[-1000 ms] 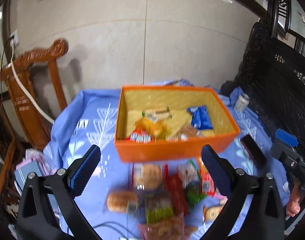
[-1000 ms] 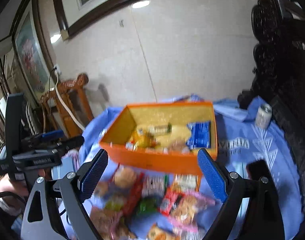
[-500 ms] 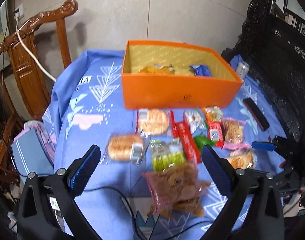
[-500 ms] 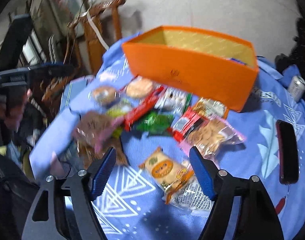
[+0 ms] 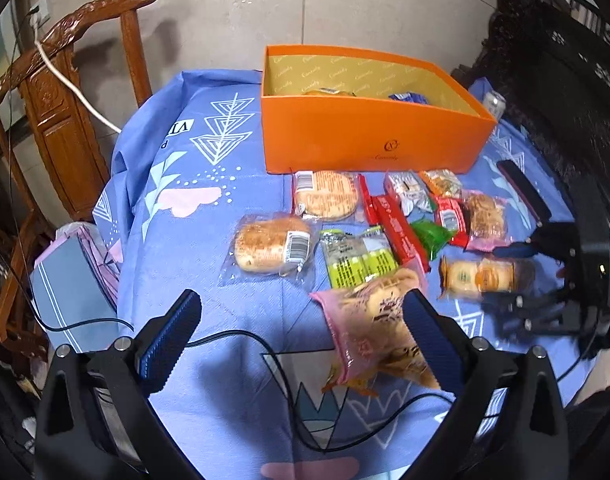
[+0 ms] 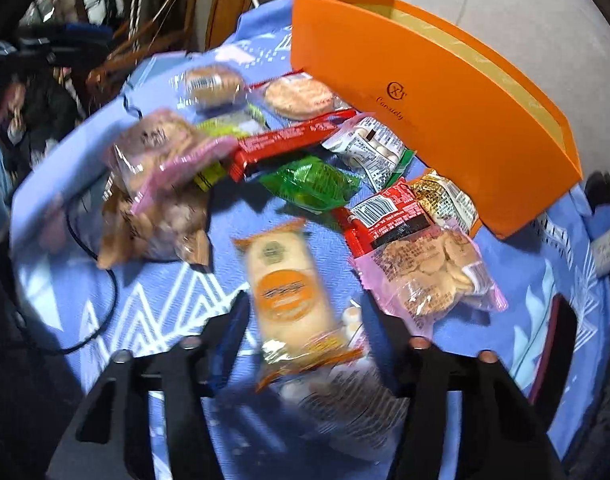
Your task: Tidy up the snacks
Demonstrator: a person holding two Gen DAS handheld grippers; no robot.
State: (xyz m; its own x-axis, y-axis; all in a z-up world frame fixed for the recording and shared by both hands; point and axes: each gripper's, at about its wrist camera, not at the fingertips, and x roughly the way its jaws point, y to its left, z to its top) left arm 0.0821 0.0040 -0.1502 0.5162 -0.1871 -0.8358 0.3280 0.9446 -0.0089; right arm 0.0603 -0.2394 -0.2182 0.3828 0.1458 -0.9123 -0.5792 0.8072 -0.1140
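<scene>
Both tongs tilt steeply down over the worktop point(image 5: 193, 248), which is draped in a blue patterned cloth. The left tongs point(image 5: 297, 332) stand spread wide, nothing between their ribbed blue pads, with one pad overlapping a pink-edged cookie bag point(image 5: 369, 328) in that view. The right tongs point(image 6: 305, 320) are closing around a cream-and-orange wrapped pack point(image 6: 289, 292), which lies lengthwise between the fingers; motion blur hides whether the pads touch it yet. The orange box point(image 5: 369, 136), a rigid rectangular carton with a yellow lining, sits at the far side of the cloth; inside it only the tops of a blue packet point(image 5: 409, 98) and a yellowish one show. Just in front of the box lie loose snacks: a round flat cake point(image 5: 325, 196) in clear wrap touching the box's front wall, a bun point(image 5: 269, 246) in clear film nearer than that, a green-labelled pack point(image 5: 357, 260), a long red bar point(image 5: 397, 228), a crinkled green sachet point(image 5: 429, 236) and a second pink bag of small biscuits point(image 6: 429, 272) nearer the box's right end. The wrapped pack lies nearest of these, well in front of the box.
</scene>
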